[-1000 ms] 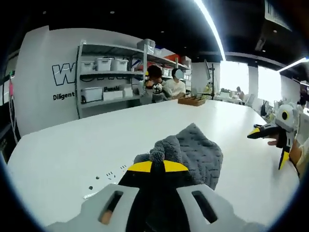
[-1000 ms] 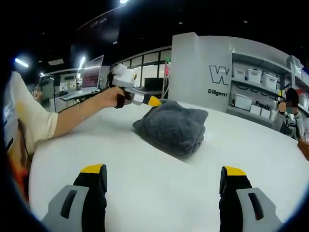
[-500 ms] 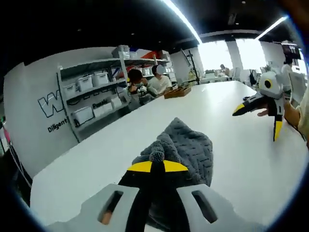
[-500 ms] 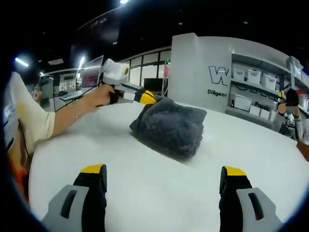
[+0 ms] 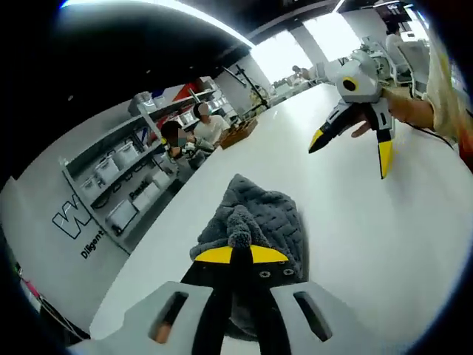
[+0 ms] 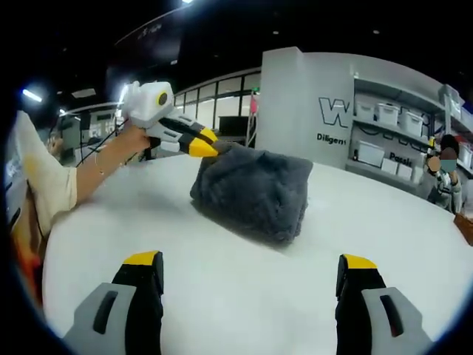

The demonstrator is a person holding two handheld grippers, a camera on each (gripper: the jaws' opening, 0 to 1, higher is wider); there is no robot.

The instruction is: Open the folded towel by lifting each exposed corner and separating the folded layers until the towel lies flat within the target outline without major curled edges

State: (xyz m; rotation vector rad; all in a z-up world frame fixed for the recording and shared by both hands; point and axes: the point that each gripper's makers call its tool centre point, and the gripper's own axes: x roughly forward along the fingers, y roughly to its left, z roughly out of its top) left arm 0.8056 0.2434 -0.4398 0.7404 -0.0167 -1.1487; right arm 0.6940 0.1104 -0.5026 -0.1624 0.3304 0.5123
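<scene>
A dark grey, nubby folded towel (image 6: 255, 194) hangs partly lifted off the white table (image 6: 244, 296). Its near corner is raised and its far edge still rests on the tabletop. My left gripper (image 5: 233, 251) is shut on that raised corner of the towel (image 5: 255, 218), the yellow tips pressed together. From the right gripper view, the left gripper (image 6: 199, 146) comes in from the left, held by a person's hand. My right gripper (image 6: 251, 277) stands open, wide apart, low over the table short of the towel. In the left gripper view the right gripper (image 5: 351, 140) hovers open above the table.
The white table (image 5: 355, 237) is broad and bare around the towel. Grey shelves with white bins (image 6: 392, 118) stand behind it by a wall with lettering. People sit at the far end near a wooden tray (image 5: 238, 134). A sleeve (image 6: 37, 185) is at left.
My left gripper has risen and tilted, pulling the towel's corner up so the bundle stands taller. The right gripper has stayed put, open.
</scene>
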